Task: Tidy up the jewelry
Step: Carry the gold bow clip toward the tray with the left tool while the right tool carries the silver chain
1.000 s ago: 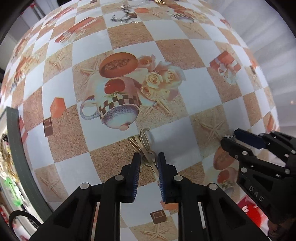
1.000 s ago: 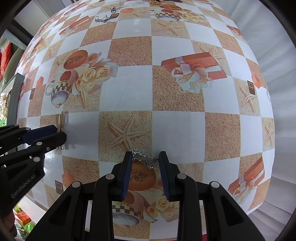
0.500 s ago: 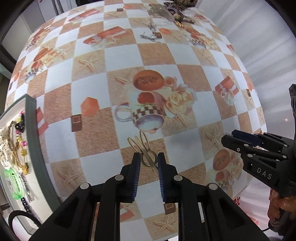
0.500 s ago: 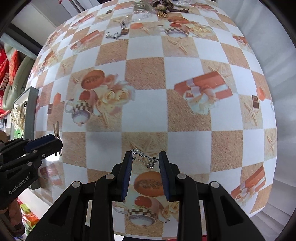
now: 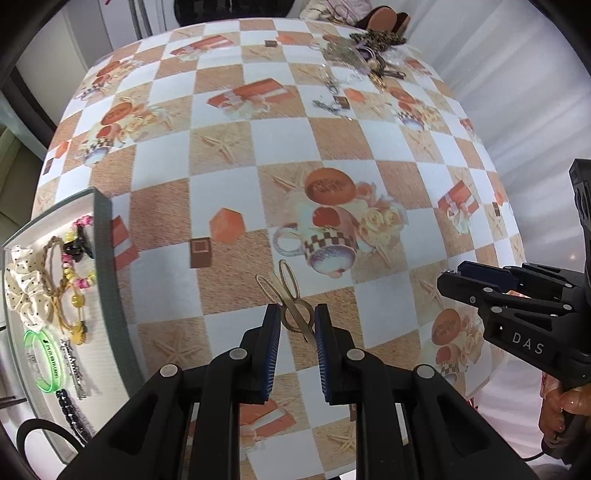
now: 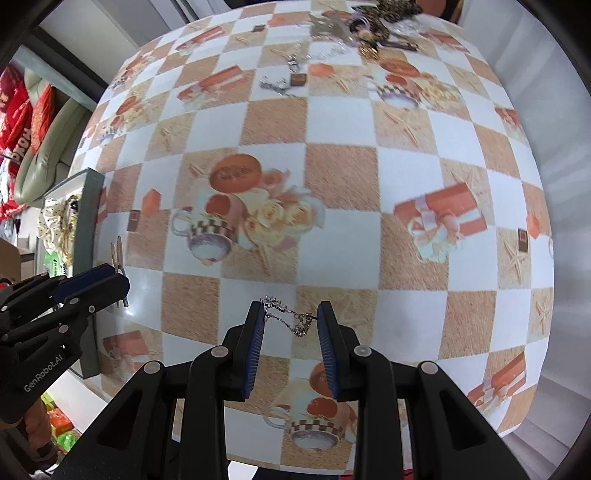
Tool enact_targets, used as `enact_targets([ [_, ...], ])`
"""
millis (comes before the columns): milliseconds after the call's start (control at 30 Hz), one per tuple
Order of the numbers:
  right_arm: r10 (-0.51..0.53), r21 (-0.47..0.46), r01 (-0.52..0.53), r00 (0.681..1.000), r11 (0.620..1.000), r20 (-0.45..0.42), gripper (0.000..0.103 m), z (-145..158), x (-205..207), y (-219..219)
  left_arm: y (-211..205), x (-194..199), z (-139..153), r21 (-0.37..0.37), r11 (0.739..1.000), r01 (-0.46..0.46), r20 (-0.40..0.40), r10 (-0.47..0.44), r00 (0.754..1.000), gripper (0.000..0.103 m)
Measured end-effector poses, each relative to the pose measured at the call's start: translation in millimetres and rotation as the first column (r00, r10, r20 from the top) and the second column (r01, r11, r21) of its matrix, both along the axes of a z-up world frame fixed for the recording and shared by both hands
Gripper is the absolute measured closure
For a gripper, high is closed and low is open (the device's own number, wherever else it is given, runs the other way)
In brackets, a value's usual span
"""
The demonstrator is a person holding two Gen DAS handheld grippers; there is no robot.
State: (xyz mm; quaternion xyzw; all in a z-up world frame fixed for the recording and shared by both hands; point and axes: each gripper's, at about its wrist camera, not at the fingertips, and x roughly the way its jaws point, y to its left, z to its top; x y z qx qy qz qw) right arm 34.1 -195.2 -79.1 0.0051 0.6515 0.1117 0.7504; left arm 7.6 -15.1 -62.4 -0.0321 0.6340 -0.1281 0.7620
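Note:
My left gripper [image 5: 297, 319] is shut on a gold hair clip [image 5: 286, 291] shaped like loops, held above the checkered tablecloth. My right gripper [image 6: 290, 317] is shut on a silver chain [image 6: 291, 319] that hangs between its pads. The left gripper also shows in the right wrist view [image 6: 92, 280], at the left, with the gold clip [image 6: 119, 254] sticking up from it. The right gripper shows in the left wrist view [image 5: 452, 280], at the right. A white tray with a grey rim [image 5: 110, 280] lies at the left edge and holds scrunchies, bracelets and clips.
A pile of loose jewelry [image 5: 362, 59] lies at the far end of the table, with a few chains [image 5: 328, 105] nearer. The same pile shows in the right wrist view [image 6: 354, 29]. The tray rim [image 6: 86, 221] is left of the table. The table's edge falls away on the right.
Both grippers have risen and pulled back from the table, each still holding its piece. The tray at the left has come into view.

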Motion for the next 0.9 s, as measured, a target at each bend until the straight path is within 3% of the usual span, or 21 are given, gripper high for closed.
enact_targets([
  [467, 0.121, 0.015, -0.122, 0.991, 0.992, 0.059, 0.071, 33.8, 21.3, 62.1, 66.5, -8.8, 25.4, -0.009, 0.992, -0.128, 0.067, 0.129, 0.989, 0.080],
  [900, 0.315, 0.047, -0.322, 0.942, 0.946, 0.119, 0.071, 66.5, 28.2, 148.4, 150.2, -44.9, 38.7, 0.000, 0.942, -0.336, 0.101, 0.335, 0.937, 0.080],
])
